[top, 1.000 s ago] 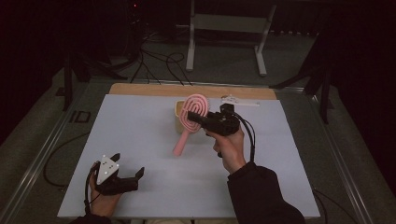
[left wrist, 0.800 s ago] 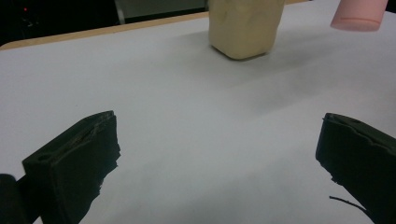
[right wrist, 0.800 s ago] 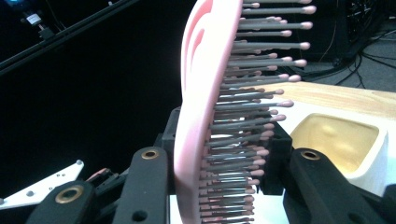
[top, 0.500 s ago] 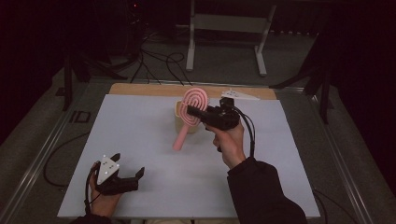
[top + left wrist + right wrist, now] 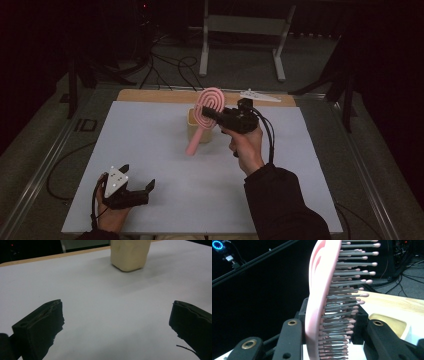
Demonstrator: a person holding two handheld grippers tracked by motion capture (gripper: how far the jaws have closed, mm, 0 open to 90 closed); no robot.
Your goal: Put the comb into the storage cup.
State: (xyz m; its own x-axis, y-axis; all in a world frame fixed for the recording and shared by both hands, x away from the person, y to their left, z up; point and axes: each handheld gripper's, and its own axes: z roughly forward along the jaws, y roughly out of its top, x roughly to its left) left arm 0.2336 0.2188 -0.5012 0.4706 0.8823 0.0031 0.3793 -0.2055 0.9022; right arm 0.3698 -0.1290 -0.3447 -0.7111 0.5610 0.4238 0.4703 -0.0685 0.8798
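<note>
A pink hairbrush (image 5: pixel 210 101) with a spiral pattern on its back hangs in the air, handle slanting down to the left. My right gripper (image 5: pixel 206 113) is shut on the brush's head; in the right gripper view the grey bristles of the hairbrush (image 5: pixel 319 290) point right between the jaws of the right gripper (image 5: pixel 337 340). A beige open-topped container (image 5: pixel 192 120) stands just behind and below the brush. My left gripper (image 5: pixel 137 176) rests open at the table's front left, holding nothing. The left gripper (image 5: pixel 117 322) faces the container (image 5: pixel 130 255) from afar.
The white table top (image 5: pixel 150 145) ends in a wooden strip (image 5: pixel 150 95) along its far edge. A small white object (image 5: pixel 260 95) lies at that back edge. Cables and a metal stand (image 5: pixel 240 25) are on the floor beyond.
My right gripper has lifted the hairbrush slightly and carried it a little farther back over the container. The left gripper has stayed still.
</note>
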